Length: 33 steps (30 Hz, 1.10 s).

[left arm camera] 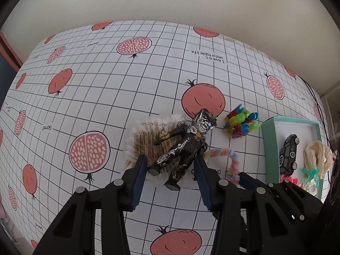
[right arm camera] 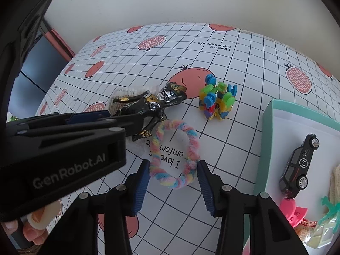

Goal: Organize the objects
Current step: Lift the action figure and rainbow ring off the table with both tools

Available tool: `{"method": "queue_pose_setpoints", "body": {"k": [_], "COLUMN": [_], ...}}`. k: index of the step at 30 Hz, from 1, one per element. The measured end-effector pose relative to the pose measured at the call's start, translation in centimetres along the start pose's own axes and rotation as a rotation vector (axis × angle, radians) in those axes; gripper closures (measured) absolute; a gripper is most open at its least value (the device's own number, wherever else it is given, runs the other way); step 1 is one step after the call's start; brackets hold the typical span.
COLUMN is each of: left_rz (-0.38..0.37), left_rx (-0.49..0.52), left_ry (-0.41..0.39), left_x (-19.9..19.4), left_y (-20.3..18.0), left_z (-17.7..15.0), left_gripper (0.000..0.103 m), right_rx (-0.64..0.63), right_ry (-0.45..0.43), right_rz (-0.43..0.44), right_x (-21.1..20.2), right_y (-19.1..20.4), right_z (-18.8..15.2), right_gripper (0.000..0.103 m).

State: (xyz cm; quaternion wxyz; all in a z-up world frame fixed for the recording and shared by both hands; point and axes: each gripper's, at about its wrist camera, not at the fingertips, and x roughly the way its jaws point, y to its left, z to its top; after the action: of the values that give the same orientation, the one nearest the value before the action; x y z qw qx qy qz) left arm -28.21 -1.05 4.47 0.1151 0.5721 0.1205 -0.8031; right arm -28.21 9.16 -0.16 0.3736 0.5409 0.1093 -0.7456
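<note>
Down on the pomegranate-print tablecloth (left arm camera: 102,97), the black and silver action figure (left arm camera: 182,146) lies on its back across a white pack of paper cupcake liners (left arm camera: 144,140), head towards the far edge. The left gripper (left arm camera: 172,165) straddles its legs, blue pads (left arm camera: 139,178) close on either side; one pad sits at the figure's outer leg, the other by its hip, and whether they truly press I cannot tell. Just beside the figure, touching its arm, lies the pastel fuzzy pipe-cleaner ring (right arm camera: 175,153). The right gripper (right arm camera: 173,170) brackets the ring's near half, partly open, both pads (right arm camera: 142,182) meeting the fluff on each flank, so it has the ring pinched. Beyond the ring sits a bright cluster of plastic interlocking discs (right arm camera: 216,99), near the figure's head. Off to the right, a teal-rimmed box (right arm camera: 264,140) holds a black toy car (right arm camera: 297,165), cream lace (left arm camera: 316,155), a pink hair claw (right arm camera: 292,211) and a mint-green ribbon bow (left arm camera: 311,175). At lower left of the right wrist view, a person's fingers (right arm camera: 31,232) wrap the left gripper's handle
</note>
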Motion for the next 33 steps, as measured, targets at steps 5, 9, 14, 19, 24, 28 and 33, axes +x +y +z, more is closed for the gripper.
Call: {"method": "queue_pose_setpoints", "body": {"k": [5, 9, 14, 19, 24, 28, 33], "left_rz": [-0.004, -0.008, -0.02, -0.024, -0.029, -0.04, -0.056], "left_rx": [-0.003, -0.005, -0.01, -0.016, -0.02, -0.025, -0.025], "left_ry": [-0.015, -0.03, -0.053, -0.09, -0.121, -0.147, -0.175], "left_x": [-0.5, -1.1, -2.0, -3.5, -4.8, -5.8, -6.8], "left_y": [0.1, 0.2, 0.4, 0.6, 0.7, 0.6, -0.4], "left_z": [0.1, 0.1, 0.3, 0.4, 0.5, 0.6, 0.6], "left_gripper": [0.056, 0.056, 0.056, 0.056, 0.056, 0.056, 0.056], "right_rx": [0.007, 0.004, 0.006, 0.008, 0.018, 0.041, 0.099], "right_ry": [-0.01, -0.018, -0.04, -0.062, -0.081, -0.098, -0.127], "right_rz": [0.0, -0.001, 0.004, 0.006, 0.002, -0.008, -0.043], "right_x": [-0.8, -1.5, -2.5, -3.5, -4.4, -5.5, -7.7], "right_y": [-0.3, -0.6, -0.7, -0.6, -0.9, -1.9, -4.2], "right_z": [0.2, 0.2, 0.5, 0.6, 0.7, 0.9, 0.9], "right_gripper": [0.055, 0.055, 0.055, 0.055, 0.055, 0.055, 0.055]}}
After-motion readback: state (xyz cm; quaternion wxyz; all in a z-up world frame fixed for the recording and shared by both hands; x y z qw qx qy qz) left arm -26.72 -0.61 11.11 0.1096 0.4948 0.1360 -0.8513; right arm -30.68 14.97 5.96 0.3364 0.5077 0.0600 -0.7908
